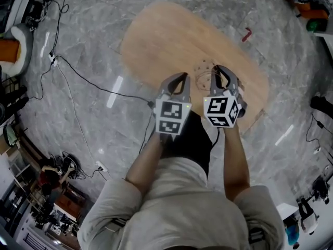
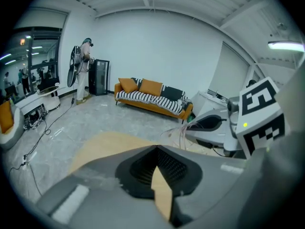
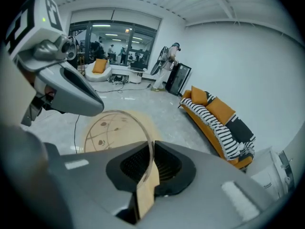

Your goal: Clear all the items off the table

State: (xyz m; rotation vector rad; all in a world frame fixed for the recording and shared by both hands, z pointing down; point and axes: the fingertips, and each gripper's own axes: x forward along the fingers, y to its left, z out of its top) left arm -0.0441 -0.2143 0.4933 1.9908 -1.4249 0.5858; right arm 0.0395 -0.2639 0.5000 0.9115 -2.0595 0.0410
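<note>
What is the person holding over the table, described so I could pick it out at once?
Find the oval wooden table on the grey stone floor. Above its near end, the right gripper has its jaws closed on the rim of a round plate. It is see-through, with thin brown lines and small blots, unlike the opaque grey jaws gripping it.

Head view steeply down; other two forward; table [image 1: 171,40] shared.

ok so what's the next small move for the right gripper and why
Probably swing the clear dish sideways off the wooden table without loosening the grip. The right gripper pinches its rim and holds it tilted over the tabletop, and I see nothing else on the wood to collect.
</note>
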